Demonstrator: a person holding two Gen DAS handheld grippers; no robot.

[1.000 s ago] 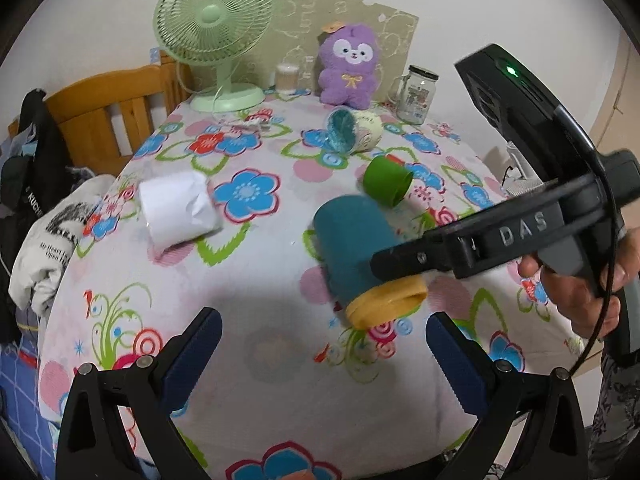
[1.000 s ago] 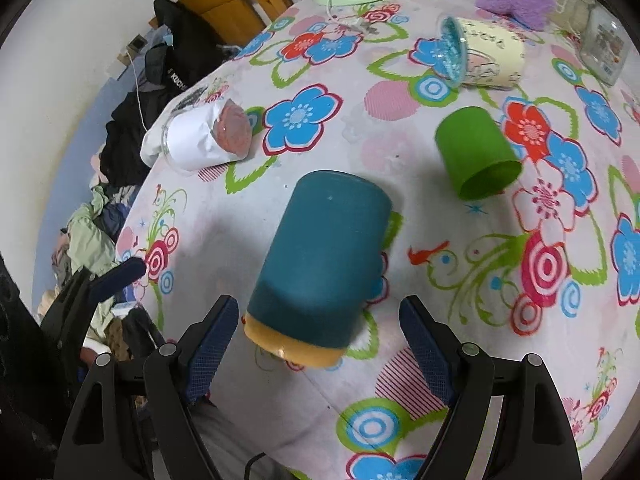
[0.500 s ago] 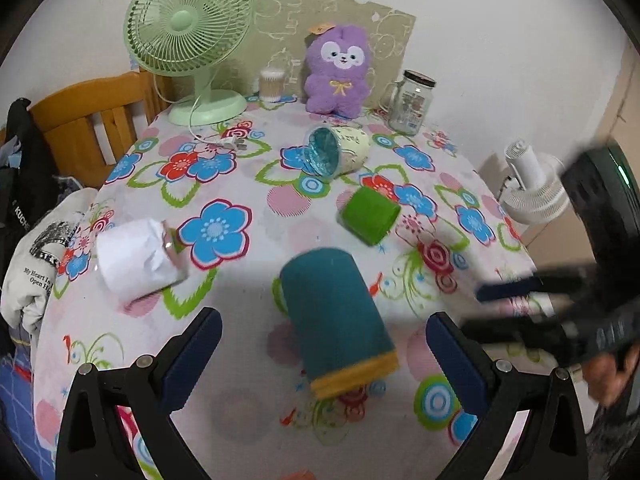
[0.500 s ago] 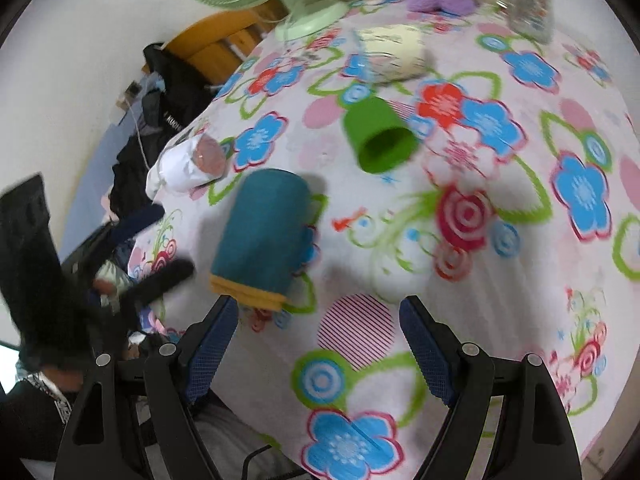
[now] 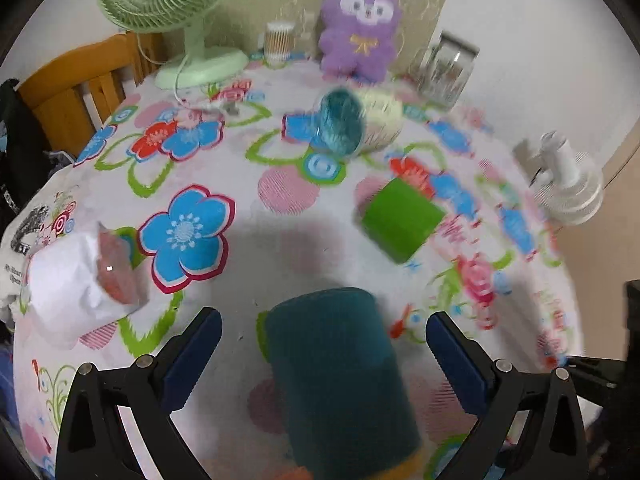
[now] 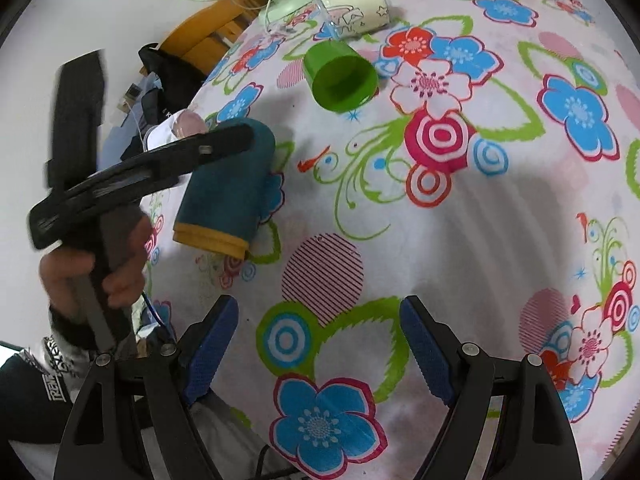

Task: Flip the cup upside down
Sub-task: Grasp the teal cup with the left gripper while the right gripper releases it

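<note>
A teal cup with a yellow rim (image 5: 340, 376) lies on its side on the flowered tablecloth, its rim toward the front edge. My left gripper (image 5: 320, 352) is open with its blue-padded jaws on either side of the cup, not touching it. The cup also shows in the right wrist view (image 6: 228, 196), with the left gripper's black body above it. My right gripper (image 6: 318, 344) is open and empty, off to the cup's right over bare cloth.
A green cup (image 5: 400, 220), a white paper cup (image 5: 76, 284) and a cream mug with a blue inside (image 5: 356, 122) all lie on their sides. A green fan (image 5: 176, 8), purple plush (image 5: 360, 24) and glass jar (image 5: 444, 68) stand at the back. A wooden chair (image 5: 72, 92) stands at left.
My left gripper moved forward and down until its jaws straddle the teal cup. My right gripper pulled back from the cup and swung away to the right.
</note>
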